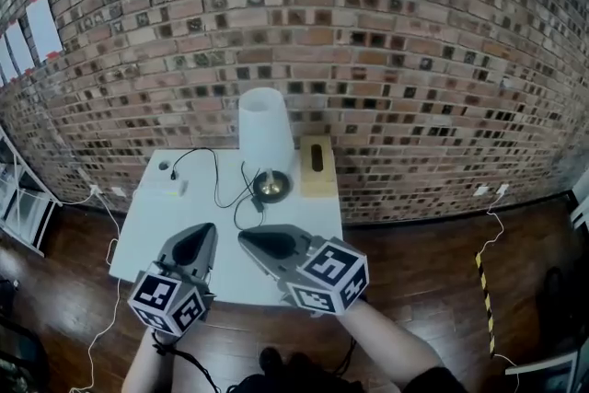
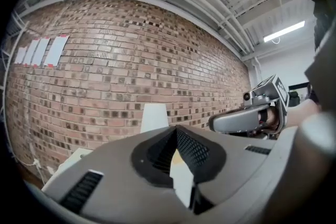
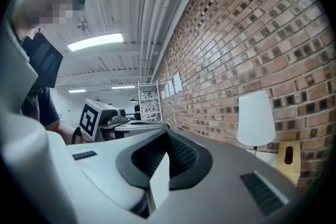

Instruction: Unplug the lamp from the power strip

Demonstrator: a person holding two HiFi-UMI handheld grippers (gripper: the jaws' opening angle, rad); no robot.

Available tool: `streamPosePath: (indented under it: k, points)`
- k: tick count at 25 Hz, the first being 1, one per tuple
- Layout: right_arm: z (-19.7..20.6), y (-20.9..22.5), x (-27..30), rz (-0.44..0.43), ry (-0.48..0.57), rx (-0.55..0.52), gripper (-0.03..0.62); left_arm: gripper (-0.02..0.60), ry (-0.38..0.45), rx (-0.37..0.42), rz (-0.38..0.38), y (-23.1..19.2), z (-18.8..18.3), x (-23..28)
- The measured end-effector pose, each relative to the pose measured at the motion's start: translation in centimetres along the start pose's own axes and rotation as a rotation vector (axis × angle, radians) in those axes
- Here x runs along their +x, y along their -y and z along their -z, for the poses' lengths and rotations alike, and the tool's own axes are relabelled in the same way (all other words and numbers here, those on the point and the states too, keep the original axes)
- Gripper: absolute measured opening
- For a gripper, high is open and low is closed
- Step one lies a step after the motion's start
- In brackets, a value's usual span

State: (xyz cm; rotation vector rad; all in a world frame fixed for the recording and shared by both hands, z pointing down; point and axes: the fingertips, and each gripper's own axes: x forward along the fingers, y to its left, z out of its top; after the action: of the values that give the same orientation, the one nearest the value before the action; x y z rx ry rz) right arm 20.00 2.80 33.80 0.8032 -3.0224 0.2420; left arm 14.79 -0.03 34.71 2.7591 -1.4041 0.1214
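Observation:
A lamp with a white shade (image 1: 265,127) and a brass base (image 1: 272,186) stands at the far side of a white table (image 1: 184,225). Its black cord (image 1: 218,184) loops left toward a white power strip (image 1: 172,189) near the table's far left corner. My left gripper (image 1: 204,231) and right gripper (image 1: 247,238) hover side by side over the table's near edge, both shut and holding nothing. The shade (image 2: 154,117) rises beyond the left gripper (image 2: 176,128) in its own view. The right gripper (image 3: 168,134) sees the shade (image 3: 255,118) off to its right.
A wooden tissue box (image 1: 317,165) stands right of the lamp against the brick wall (image 1: 368,41). White cables (image 1: 101,216) trail over the wooden floor left of the table. A metal shelf (image 1: 18,193) stands at far left.

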Motion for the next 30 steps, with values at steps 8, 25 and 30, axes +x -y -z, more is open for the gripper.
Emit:
streamPosePath:
  k: [8,25,30]
  points:
    - [-0.7,0.3,1.5,0.084,-0.021,-0.026,-0.008,0.015,0.028,-0.004,0.115,-0.7,-0.7,1.6]
    - [0.9,1.0,-1.3,0.255,-0.096,-0.127,-0.008,0.015,0.056,-0.065,0.257,0.9,0.6,3.2]
    - [0.0,2.3,-2.8,0.264,-0.057,-0.135,-0.008,0.015,0.043,-0.018,0.243,1.3,-0.3,4.0]
